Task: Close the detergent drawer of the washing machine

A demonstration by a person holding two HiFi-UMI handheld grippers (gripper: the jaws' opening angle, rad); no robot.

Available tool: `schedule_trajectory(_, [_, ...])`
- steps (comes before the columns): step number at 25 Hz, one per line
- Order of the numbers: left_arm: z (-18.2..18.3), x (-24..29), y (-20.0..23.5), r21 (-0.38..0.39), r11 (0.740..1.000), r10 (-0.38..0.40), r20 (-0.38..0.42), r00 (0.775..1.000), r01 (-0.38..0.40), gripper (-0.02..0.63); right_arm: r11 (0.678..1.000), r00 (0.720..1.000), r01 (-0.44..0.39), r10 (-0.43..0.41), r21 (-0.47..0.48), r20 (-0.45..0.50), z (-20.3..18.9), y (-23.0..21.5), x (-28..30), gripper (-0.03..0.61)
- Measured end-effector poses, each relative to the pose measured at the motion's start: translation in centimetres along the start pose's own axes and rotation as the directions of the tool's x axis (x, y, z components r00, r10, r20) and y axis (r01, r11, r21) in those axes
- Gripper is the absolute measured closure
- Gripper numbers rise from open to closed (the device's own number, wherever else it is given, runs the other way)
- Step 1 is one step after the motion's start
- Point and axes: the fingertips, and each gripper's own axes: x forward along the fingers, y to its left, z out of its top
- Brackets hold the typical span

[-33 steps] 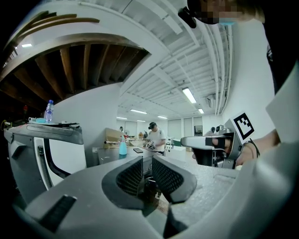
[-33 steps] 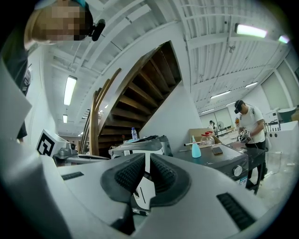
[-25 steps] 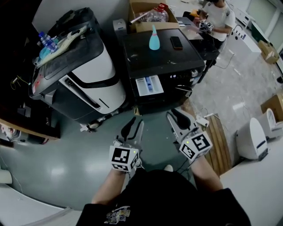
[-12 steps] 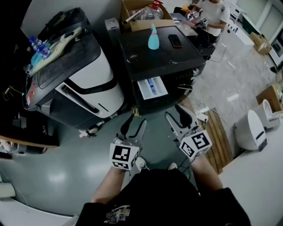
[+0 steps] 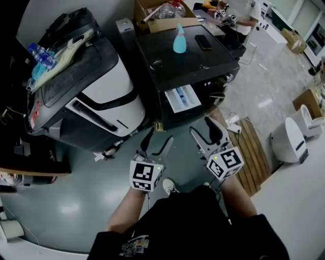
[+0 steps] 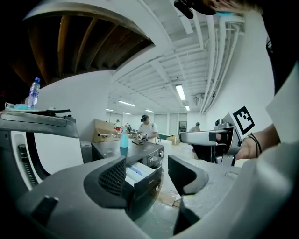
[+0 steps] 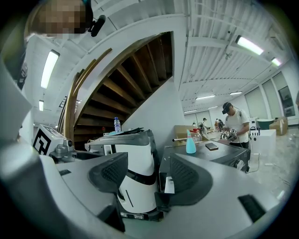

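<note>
The black washing machine (image 5: 193, 66) stands ahead with its white and blue detergent drawer (image 5: 183, 98) pulled out at the front. My left gripper (image 5: 156, 141) and right gripper (image 5: 204, 132) hover side by side over the floor just short of the drawer. Both sets of jaws are opening with nothing between them. Seen from the left gripper (image 6: 147, 175), the drawer (image 6: 140, 172) juts out beyond the jaws and the right gripper (image 6: 205, 137) shows at the right. Past the right gripper (image 7: 148, 175), the drawer (image 7: 169, 184) appears edge-on on the washing machine (image 7: 219, 156).
A white and grey machine (image 5: 106, 86) stands left of the washer. On the washer top sit a teal bottle (image 5: 179, 40) and a phone (image 5: 204, 42). A cardboard box (image 5: 157, 20) is behind, a wooden pallet (image 5: 251, 152) to the right, a person (image 5: 238, 15) far back.
Both grippers' jaws have spread wider. Both hands have moved a little closer to the washing machine's front.
</note>
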Motion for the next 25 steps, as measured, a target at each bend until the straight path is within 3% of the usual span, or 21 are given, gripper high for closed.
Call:
schedule_trajectory(10, [-1.7, 0.0, 2.2, 0.002, 1.000, -0.006, -0.014, 1.000, 0.006, 0.311, 0.998, 0.998, 0.050, -0.051, -0.028, -0.039, -1.6, 0.7, 1.6, 0.227])
schedule_trajectory(25, [-4.7, 3.3, 2.1, -0.011, 0.999, 0.043, -0.072, 0.996, -0.044, 0.308, 0.998, 0.993, 0.056, -0.056, -0.008, -0.103, -5.1, -4.6, 2.2, 0.230])
